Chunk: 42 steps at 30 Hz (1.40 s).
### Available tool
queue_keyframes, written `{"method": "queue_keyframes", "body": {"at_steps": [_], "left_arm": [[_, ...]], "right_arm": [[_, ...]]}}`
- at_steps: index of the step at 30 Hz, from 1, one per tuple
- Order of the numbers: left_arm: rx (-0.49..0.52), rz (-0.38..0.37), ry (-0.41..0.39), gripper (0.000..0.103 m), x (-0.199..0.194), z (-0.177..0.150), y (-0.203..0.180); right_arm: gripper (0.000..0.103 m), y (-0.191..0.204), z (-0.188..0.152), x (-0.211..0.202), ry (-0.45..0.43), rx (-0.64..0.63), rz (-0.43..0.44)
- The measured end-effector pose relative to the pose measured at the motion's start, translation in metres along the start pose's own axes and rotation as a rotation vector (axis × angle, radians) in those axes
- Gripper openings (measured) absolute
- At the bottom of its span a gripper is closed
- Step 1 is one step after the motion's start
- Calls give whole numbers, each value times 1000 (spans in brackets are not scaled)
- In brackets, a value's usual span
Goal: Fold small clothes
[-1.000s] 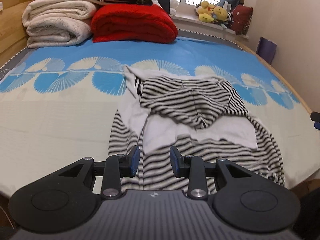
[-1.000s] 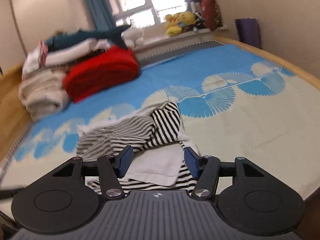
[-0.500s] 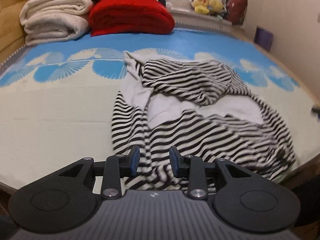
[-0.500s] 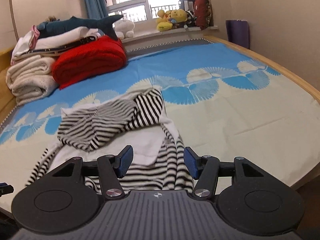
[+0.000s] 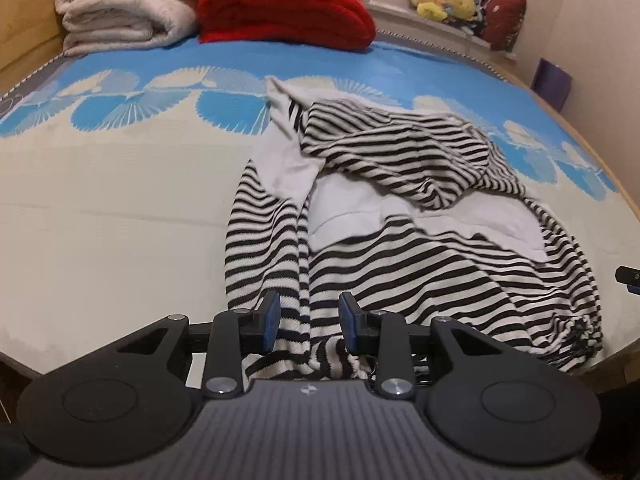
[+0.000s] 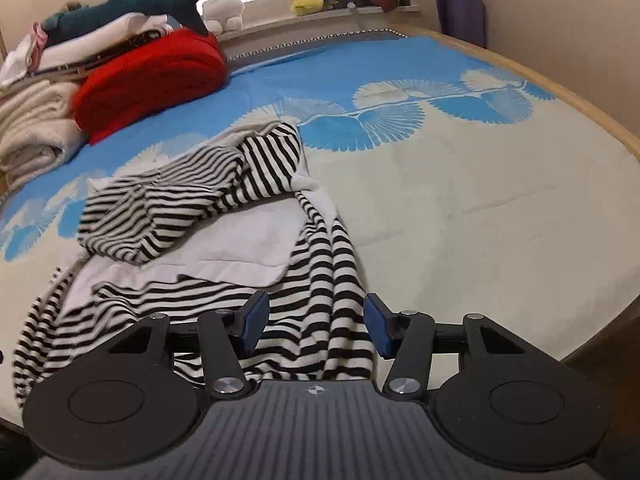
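Bedroom, blue-and-cream patterned bedspread [image 5: 100,208]; black-and-white striped knit garment [image 5: 420,264] lies crumpled at the near edge. I hold left gripper [image 5: 309,322] and right gripper [image 6: 316,324] open, each straddling a hem corner, presumably to pinch both and spread it flat.

Both claws (left [image 5: 309,326], right [image 6: 316,326]) have advanced over the striped garment's [image 5: 420,264] hem.
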<state>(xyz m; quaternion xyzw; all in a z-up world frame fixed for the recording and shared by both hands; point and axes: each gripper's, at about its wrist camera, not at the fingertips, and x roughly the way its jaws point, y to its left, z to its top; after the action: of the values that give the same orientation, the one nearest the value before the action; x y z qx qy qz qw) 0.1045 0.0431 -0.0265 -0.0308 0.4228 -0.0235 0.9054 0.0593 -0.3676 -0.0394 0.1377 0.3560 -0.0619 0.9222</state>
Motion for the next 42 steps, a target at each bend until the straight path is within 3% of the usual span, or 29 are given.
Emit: {"method": "queue_keyframes", "body": {"at_steps": [7, 12, 14, 16, 22, 28, 38, 41, 42], "left_arm": [[-54, 4, 19, 35, 9, 1, 4], [-232, -19, 54, 37, 17, 5, 32], [-309, -37, 92, 42, 24, 5, 44], [-376, -37, 130, 54, 32, 2, 52], [-492, -31, 212, 69, 53, -4, 67], [-485, -13, 264, 72, 67, -12, 65], [-387, -30, 238, 72, 66, -12, 45], [-346, 1, 261, 65, 71, -15, 42], [-322, 17, 263, 57, 71, -15, 41]], "right_arm": [[54, -5, 5, 4, 11, 52, 30], [54, -9, 6, 12, 28, 57, 13], [55, -14, 6, 17, 48, 85, 11], [55, -20, 4, 23, 79, 110, 1], [60, -33, -3, 43, 178, 201, -3], [60, -25, -12, 59, 240, 181, -8], [60, -20, -26, 73, 277, 158, -39], [60, -17, -27, 72, 277, 140, -38], [60, -17, -27, 71, 277, 135, -37]]}}
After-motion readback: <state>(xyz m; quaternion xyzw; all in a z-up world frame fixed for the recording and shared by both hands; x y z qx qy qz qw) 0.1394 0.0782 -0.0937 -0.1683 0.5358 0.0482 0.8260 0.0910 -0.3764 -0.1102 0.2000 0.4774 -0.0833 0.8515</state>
